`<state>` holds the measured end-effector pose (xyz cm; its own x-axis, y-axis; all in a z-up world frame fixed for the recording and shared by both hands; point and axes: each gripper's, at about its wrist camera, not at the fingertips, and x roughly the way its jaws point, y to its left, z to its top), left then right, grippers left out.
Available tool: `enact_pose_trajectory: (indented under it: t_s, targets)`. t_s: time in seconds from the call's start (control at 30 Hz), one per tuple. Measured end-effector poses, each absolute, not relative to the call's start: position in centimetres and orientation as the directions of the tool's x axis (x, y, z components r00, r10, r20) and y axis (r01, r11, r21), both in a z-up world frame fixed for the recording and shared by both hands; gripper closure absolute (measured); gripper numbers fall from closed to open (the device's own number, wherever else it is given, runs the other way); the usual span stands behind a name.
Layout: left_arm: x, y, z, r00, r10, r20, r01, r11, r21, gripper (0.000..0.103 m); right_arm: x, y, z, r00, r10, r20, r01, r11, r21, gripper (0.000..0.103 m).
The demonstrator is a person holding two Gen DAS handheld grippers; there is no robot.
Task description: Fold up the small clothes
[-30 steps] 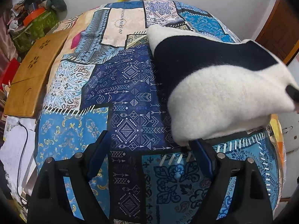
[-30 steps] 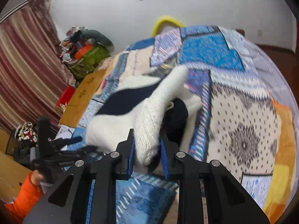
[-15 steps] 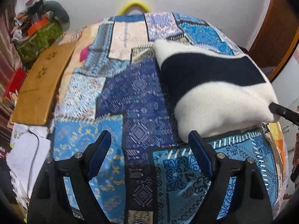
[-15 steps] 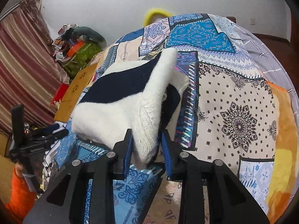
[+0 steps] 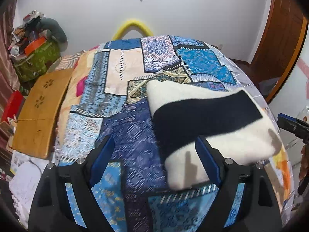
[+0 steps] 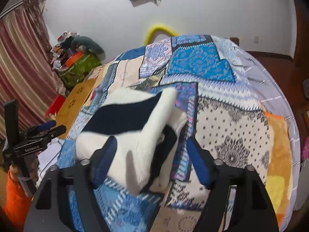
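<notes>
In the left wrist view, our left tool [image 5: 154, 160] stood with its blue pads wide apart and held nothing. The fluffy white knitted garment with a broad dark navy band [image 5: 208, 119] lay folded on the bed, to the right of this tool; the right pad was in front of its near white edge, but we cannot tell if it touched. We judged that the tool waited there, free, because the fold looked finished on this side. The bed carried a patchwork cover in blue, cream and orange prints [image 5: 123, 116]. A yellow curved wooden board [image 5: 38, 112] lay at the left, and a green bag full of things [image 5: 36, 60] stood by the white wall.

In the right wrist view, our right tool [image 6: 150, 160] was also spread open, with the garment [image 6: 123, 119] between and beyond its pads, not gripped. One white flap stood up loosely, so we thought the fold was just released. The left tool [image 6: 44, 129] was visible far left, near a striped curtain [image 6: 21, 71].
</notes>
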<state>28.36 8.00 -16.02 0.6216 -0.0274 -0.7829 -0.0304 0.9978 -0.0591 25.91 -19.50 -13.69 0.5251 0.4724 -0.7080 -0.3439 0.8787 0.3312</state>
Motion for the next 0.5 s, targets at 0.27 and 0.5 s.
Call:
enact_pose_trajectory:
  t_s: [0.27, 0.5]
  targets:
    - [32.4, 8.4, -19.2, 0.514, -0.151, -0.845, -0.034, 0.980, -0.196, 0.017, 29.5, -18.5, -16.9, 0.415, 0.495, -0.764, -0.302, 0.867, 0.397, 0.023]
    - [34.4, 8.6, -22.1, 0.424, -0.291, -0.858, -0.055, 0.937, -0.345, 0.014, 30.8, -18.5, -21.0, 0.283, 0.588, -0.758, -0.242, 0.809, 0.536, 0.023]
